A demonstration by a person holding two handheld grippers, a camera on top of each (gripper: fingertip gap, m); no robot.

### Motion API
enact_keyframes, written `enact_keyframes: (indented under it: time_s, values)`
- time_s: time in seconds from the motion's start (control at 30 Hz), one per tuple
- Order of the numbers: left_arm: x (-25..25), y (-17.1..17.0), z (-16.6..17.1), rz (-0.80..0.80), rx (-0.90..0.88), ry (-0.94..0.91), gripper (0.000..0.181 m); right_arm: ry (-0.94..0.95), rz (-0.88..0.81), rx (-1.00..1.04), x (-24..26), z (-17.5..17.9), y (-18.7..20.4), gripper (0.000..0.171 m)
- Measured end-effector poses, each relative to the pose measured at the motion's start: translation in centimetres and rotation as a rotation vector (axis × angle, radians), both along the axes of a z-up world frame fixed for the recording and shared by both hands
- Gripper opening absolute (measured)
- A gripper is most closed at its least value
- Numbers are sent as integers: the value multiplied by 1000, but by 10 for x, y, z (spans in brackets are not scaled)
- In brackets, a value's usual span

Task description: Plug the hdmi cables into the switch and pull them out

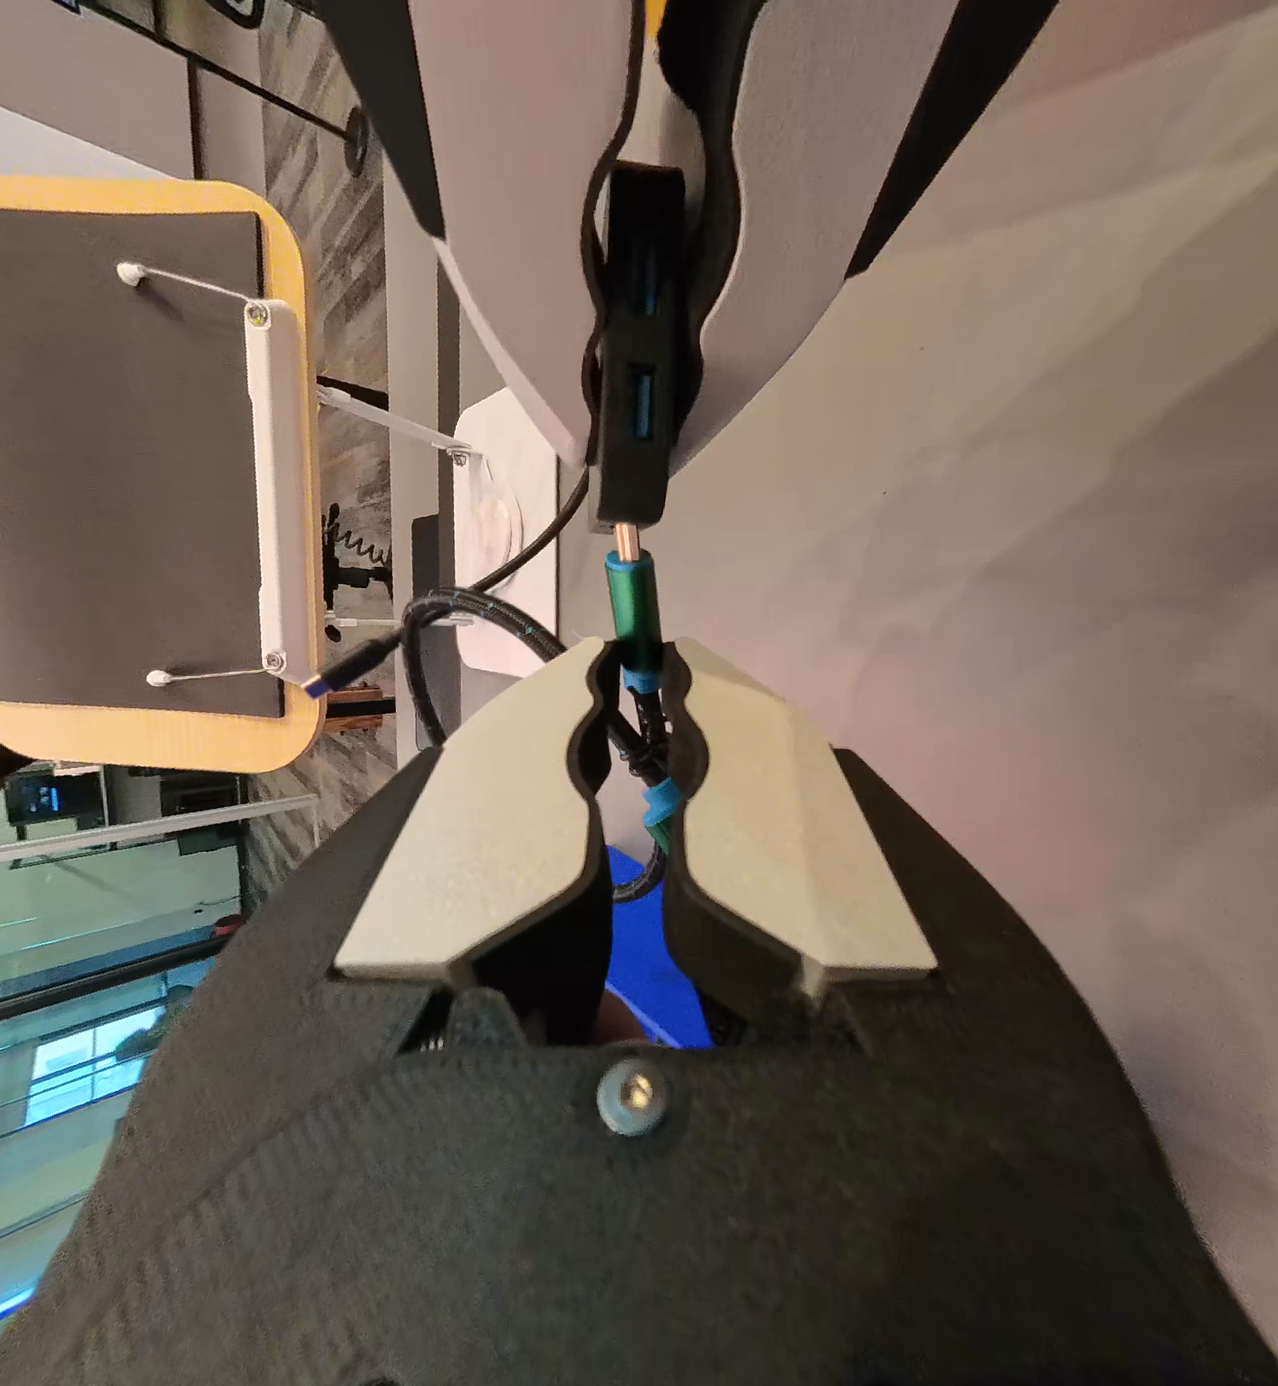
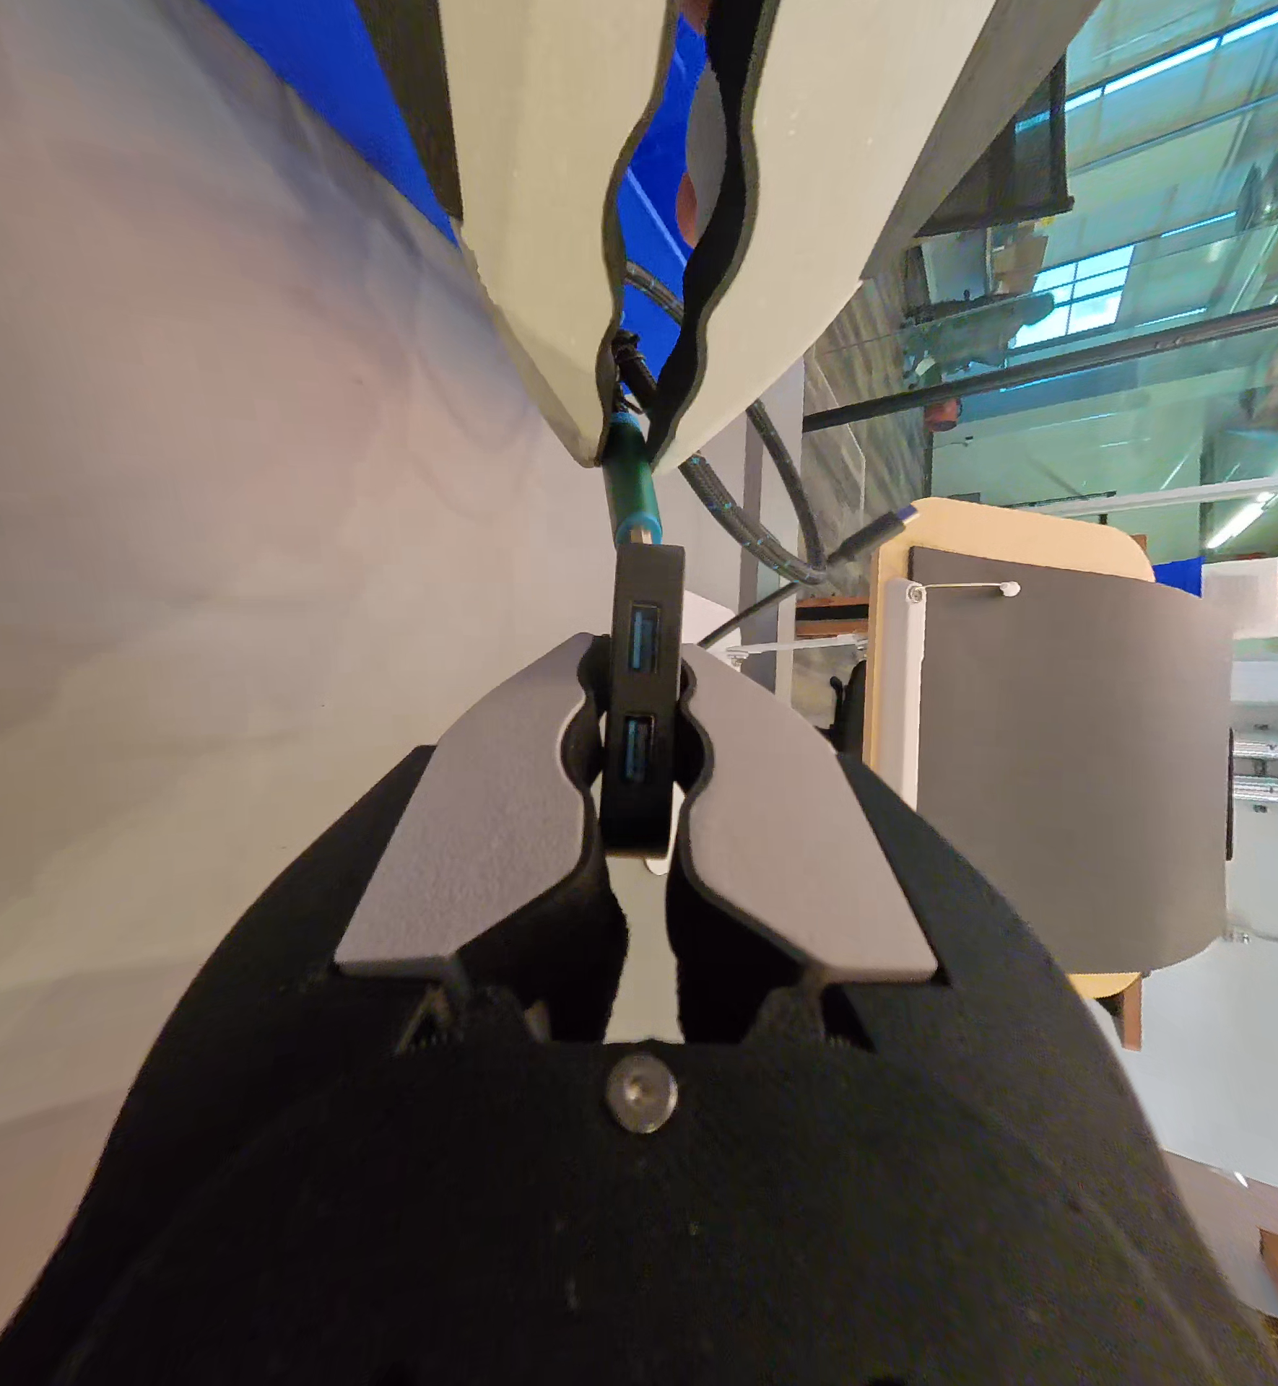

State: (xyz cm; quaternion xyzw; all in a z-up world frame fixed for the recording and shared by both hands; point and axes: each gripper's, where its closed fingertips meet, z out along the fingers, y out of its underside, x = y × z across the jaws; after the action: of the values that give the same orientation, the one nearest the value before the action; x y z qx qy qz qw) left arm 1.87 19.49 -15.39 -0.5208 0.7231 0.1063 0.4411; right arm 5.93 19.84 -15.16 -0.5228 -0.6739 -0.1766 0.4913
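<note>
My left gripper (image 1: 637,651) is shut on a green cable plug (image 1: 630,609) with a braided black cable (image 1: 471,607) behind it. The plug's metal tip meets the end port of a black switch box (image 1: 640,375) with two blue ports on its side. My right gripper (image 2: 636,664) is shut on that black switch box (image 2: 643,690), holding it in the air. In the right wrist view the green plug (image 2: 630,487) sits at the box's far end, held by the left gripper (image 2: 625,442). The two grippers face each other, tip to tip.
A white table surface (image 1: 996,600) lies beside both grippers. The cable's loose second plug (image 1: 351,670) hangs free. A chair with a wooden rim and dark panel (image 1: 96,465) stands nearby, also in the right wrist view (image 2: 1056,750). A thin black cord (image 1: 538,540) trails from the box.
</note>
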Motion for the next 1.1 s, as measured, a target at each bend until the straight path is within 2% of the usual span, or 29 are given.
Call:
enact_keyframes:
  time_s: [0.03, 0.17, 0.4, 0.67, 0.8, 0.9, 1.0, 1.1]
  values:
    - [0, 0, 0, 2, 7, 4, 10, -5, -3, -6, 0, 0, -1, 12]
    - [1, 0, -1, 0, 86, 57, 10, -34, -7, -34, 0, -2, -4, 12]
    - [1, -3, 0, -8, 111, 78, 9, -18, 11, -108, -2, -8, -9, 12]
    - [2, -1, 15, 68, 113, 20, 9, 119, -29, -176, -5, 3, -8, 11]
    - [1, 1, 9, 63, 123, 38, 9, 147, -40, -233, -6, -3, -7, 12]
    - [2, 1, 9, 66, 176, 80, 9, 177, -46, -265, -7, -4, -6, 12]
    - [5, 2, 18, 78, 195, 25, 10, 220, -62, -285, -8, 1, -6, 12]
    - [6, 1, 19, 89, 219, 53, 10, 258, -79, -332, -8, 1, -6, 12]
